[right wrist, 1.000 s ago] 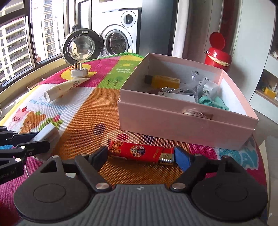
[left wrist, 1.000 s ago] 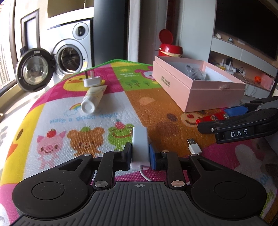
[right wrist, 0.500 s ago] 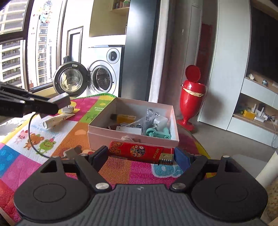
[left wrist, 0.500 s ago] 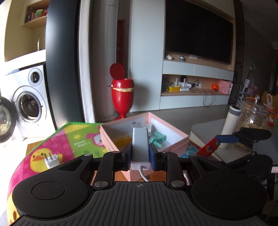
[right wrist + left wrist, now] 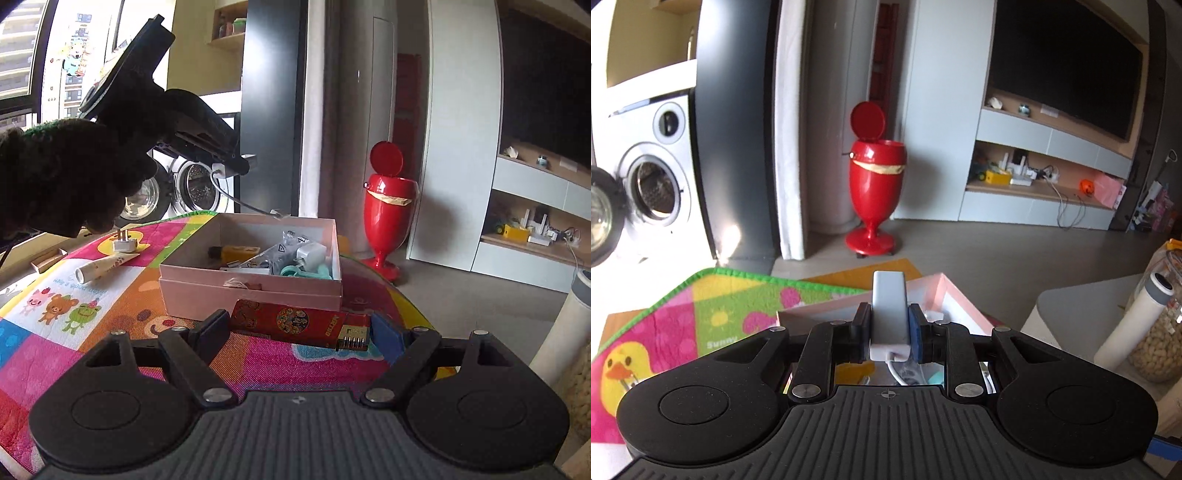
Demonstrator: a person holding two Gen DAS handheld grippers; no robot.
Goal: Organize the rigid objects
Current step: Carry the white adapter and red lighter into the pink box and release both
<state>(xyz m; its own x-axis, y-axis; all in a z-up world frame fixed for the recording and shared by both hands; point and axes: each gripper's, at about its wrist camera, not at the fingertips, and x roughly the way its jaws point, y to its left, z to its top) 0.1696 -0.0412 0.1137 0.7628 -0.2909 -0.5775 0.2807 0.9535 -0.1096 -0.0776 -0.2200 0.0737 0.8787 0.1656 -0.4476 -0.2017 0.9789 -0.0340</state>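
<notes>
Washing machine (image 5: 192, 184) stood at the back with its round door open, and beside the wall a red bin (image 5: 386, 206) stood on the floor with its lid (image 5: 386, 157) raised. In front of them a colourful play mat (image 5: 92, 306) with cartoon animals covered the surface.

On this mat rested a pink box (image 5: 255, 284) without cover. Inside it lay a yellow item (image 5: 240, 254) near the far left, a white charger (image 5: 309, 254) toward the right wall, some teal plastic pieces (image 5: 306, 272) just beside the charger, and a clear crumpled bag (image 5: 275, 253) between them. A few more small things lay under these, but I could not tell what they were.

The left gripper (image 5: 889, 328), held by a hand in a dark glove (image 5: 66, 173), was above the far side of the box. Its jaws were nearly closed and they pressed on a white adapter (image 5: 889, 310) from both sides. A thin white cable (image 5: 240, 201) hung from the adapter, and its plug end (image 5: 276, 213) was at the back rim of the box.

The right gripper (image 5: 295, 328) was in front of the box, above the mat. Its jaws stood wide, and they gripped a red lighter (image 5: 295, 323) by its two ends, so it lay crosswise between the pads.

To the left of the box, a cream tube (image 5: 107, 266) lay on the mat, and a white plug (image 5: 123, 243) with its pins up sat touching the tube's far end.
</notes>
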